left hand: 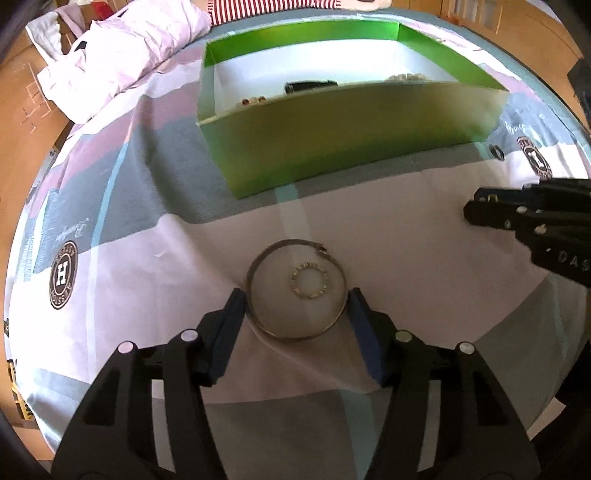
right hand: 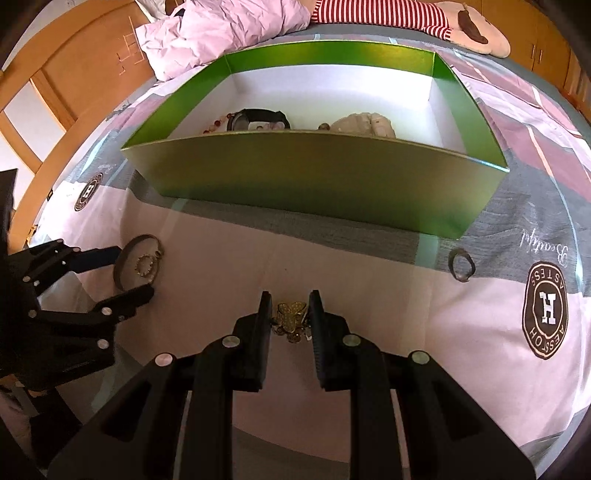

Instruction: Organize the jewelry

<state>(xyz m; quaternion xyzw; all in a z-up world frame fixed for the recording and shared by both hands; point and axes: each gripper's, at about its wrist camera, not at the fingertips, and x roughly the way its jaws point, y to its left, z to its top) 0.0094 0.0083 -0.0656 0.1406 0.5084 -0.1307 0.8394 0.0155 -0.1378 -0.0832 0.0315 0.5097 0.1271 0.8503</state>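
1. Box point(right hand: 314, 184): green walls, white floor.
2. Bedsheet point(left hand: 147, 280): pink, grey and white blocks, brown round badges.
3. Far cloth point(right hand: 380, 13): red-and-white stripes.
4. Brooch point(right hand: 291, 319): gold.
5. Bangle point(left hand: 258, 321): silver.

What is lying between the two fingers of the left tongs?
In the left wrist view, a thin metal bangle lies on the bedsheet between the left tongs' fingers, with a small beaded ring inside its circle.

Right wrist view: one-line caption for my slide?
Right gripper clamps a gold brooch on the bedsheet, before the green box.
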